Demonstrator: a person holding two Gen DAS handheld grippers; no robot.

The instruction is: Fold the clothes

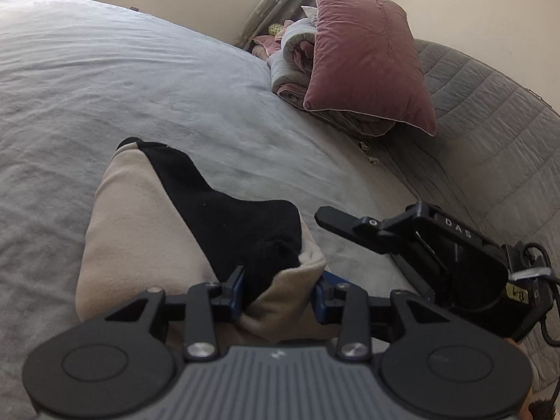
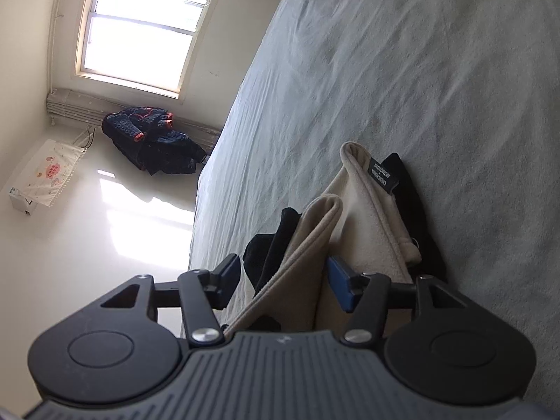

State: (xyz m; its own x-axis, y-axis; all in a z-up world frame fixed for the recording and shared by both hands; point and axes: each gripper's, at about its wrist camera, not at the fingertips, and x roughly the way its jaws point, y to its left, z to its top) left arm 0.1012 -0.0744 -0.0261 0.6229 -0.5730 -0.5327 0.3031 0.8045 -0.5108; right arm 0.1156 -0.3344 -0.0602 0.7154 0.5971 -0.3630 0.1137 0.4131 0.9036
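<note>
A beige and black garment (image 1: 140, 231) lies partly folded on the grey bed sheet (image 1: 105, 70). My left gripper (image 1: 278, 292) has its jaws apart, with a bunched fold of the garment between the blue pads. The right gripper's black body (image 1: 437, 245) shows at the right of the left wrist view. In the right wrist view, my right gripper (image 2: 285, 274) also stands open around a raised beige and black fold of the garment (image 2: 315, 241). A black label (image 2: 381, 175) shows on the beige cloth.
A pink pillow (image 1: 367, 56) and a rolled quilt (image 1: 294, 63) lie at the head of the bed by a grey quilted headboard (image 1: 490, 122). Past the bed edge are pale floor (image 2: 87, 245), a dark jacket (image 2: 150, 136), a window (image 2: 140, 24) and a white box (image 2: 42, 171).
</note>
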